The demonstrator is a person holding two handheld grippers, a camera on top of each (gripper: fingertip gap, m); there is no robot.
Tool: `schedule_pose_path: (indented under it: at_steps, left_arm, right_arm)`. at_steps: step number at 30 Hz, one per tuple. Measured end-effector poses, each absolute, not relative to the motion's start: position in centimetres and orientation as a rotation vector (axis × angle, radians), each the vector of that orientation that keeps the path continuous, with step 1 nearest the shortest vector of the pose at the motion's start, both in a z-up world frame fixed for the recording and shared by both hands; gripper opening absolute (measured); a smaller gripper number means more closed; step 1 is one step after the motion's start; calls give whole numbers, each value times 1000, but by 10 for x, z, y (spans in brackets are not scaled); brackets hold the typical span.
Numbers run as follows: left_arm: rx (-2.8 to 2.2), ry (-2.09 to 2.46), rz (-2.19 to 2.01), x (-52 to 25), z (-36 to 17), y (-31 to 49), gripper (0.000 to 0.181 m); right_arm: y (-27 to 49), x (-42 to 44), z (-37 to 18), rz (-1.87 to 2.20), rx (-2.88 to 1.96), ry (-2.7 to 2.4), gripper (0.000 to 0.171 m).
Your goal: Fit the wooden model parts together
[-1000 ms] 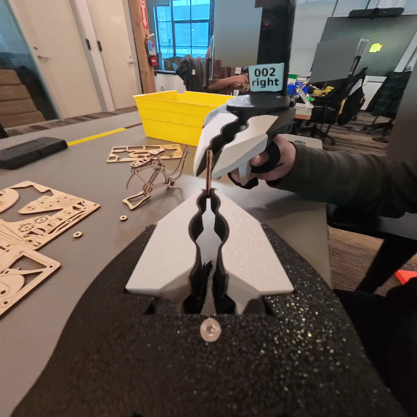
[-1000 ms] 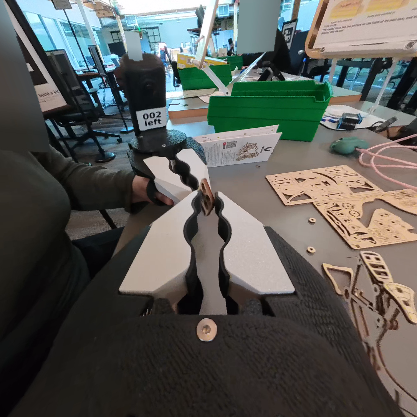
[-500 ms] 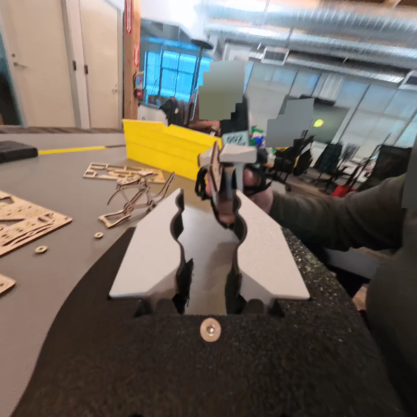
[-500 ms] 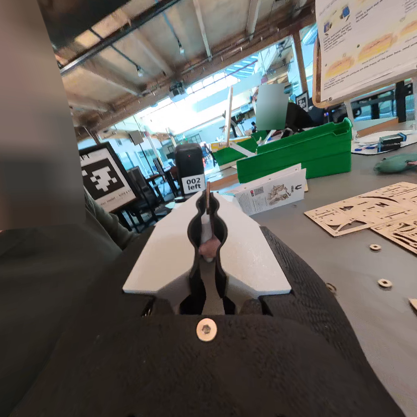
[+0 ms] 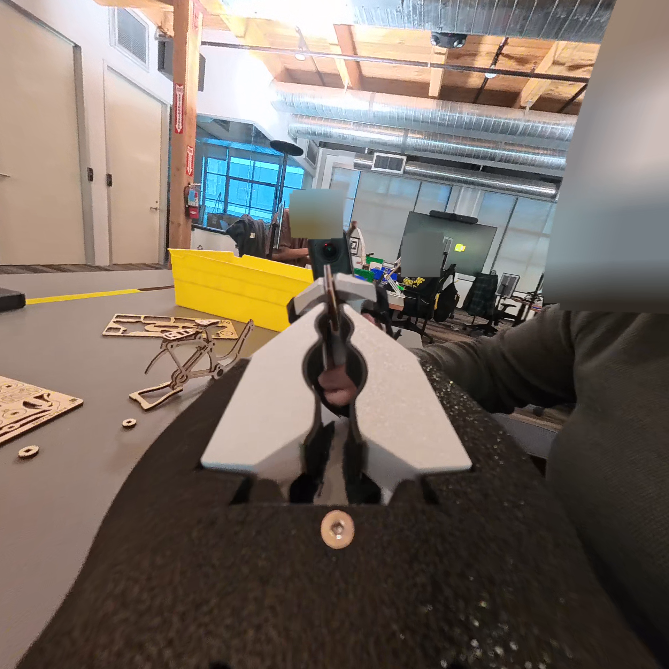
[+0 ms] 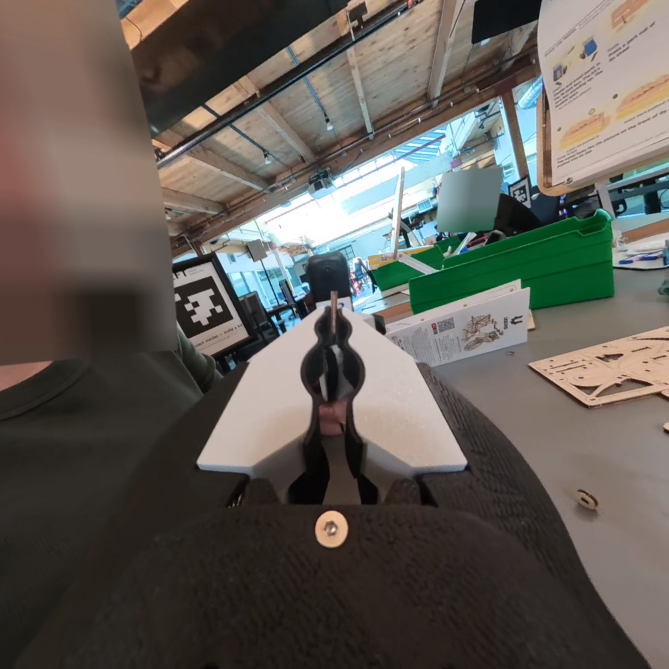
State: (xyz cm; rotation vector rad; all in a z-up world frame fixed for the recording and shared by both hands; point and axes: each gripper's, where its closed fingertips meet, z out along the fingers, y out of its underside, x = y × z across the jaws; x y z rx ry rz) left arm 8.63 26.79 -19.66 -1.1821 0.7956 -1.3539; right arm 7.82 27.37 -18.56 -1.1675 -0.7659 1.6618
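Note:
A thin flat wooden piece point(image 5: 328, 280) stands edge-on between both grippers, raised above the grey table point(image 5: 72, 488). My left gripper point(image 5: 331, 307) is shut on it. My right gripper point(image 6: 333, 318) faces the left one tip to tip and is shut on the same piece point(image 6: 333, 302). In the left wrist view the right gripper point(image 5: 335, 287) shows just beyond my fingertips, with a hand behind it. A partly built wooden model point(image 5: 188, 362) stands on the table to the left of the left gripper.
Wooden part sheets point(image 5: 163, 325) point(image 5: 29, 409) point(image 6: 597, 365) and loose wooden washers point(image 5: 129, 423) point(image 6: 586, 501) lie on the table. A yellow bin point(image 5: 231, 289) stands behind the model. A green bin point(image 6: 525, 278) and a white booklet point(image 6: 459, 336) are at the right. Only a small space, under 4 cm, lies between the two pairs of fingers.
The left gripper opened half a second ago while the right one held the piece, and has now shut on it again. Both grippers have risen and tilted upward.

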Motion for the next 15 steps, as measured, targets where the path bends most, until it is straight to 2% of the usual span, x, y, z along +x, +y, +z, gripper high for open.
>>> schedule_pose_path:
  at_steps: [4, 8, 15]
  left_arm:
    - [-1186, 823, -1231, 86, -200, 269, 2]
    - [-1246, 879, -1034, 88, -214, 275, 0]
    - [-1339, 993, -974, 96, -235, 274, 0]
  right_arm:
    - [272, 77, -189, 1512, -1192, -869, 2]
    - [281, 82, -202, 1190, -1278, -1007, 13]
    - [276, 83, -226, 916, -1303, -1261, 16]
